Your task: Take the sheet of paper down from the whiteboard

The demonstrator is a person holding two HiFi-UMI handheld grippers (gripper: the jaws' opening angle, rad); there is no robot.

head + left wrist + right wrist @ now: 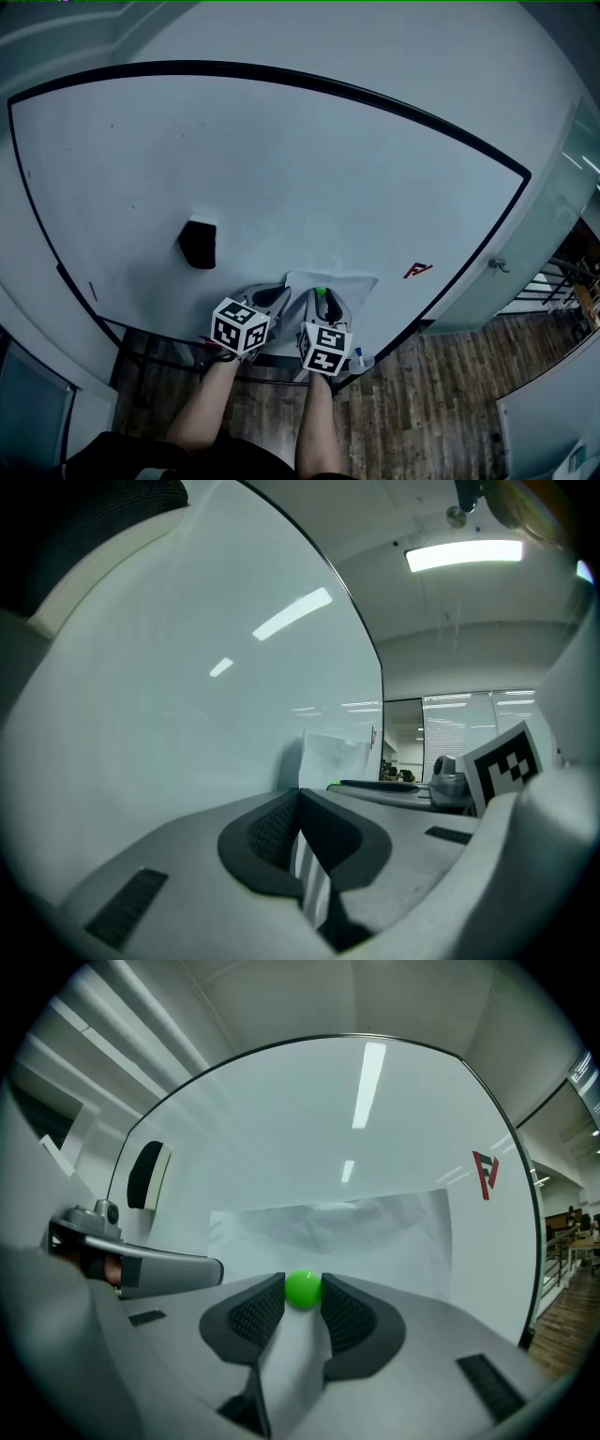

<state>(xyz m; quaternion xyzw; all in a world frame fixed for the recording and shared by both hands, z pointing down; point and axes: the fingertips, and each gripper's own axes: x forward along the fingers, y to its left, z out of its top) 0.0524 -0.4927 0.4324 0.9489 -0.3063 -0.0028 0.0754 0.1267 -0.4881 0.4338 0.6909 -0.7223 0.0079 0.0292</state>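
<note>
A white sheet of paper (342,281) hangs low on the whiteboard (281,169), pinned by a round green magnet (321,292). In the right gripper view the paper (375,1227) looks creased, and the green magnet (302,1289) sits between the pads of my right gripper (302,1291), which is shut on it. My right gripper (322,299) is at the sheet's lower left part. My left gripper (278,296) is beside it, shut, its tip at the paper's left edge. In the left gripper view the left gripper (298,799) shows closed pads, with the paper (333,759) just beyond them.
A black eraser (198,244) sticks to the board left of the grippers. A red mark (417,270) is on the board to the right. Below the board's black frame (469,272) lies wooden floor (441,403). A glass partition (553,244) stands at the right.
</note>
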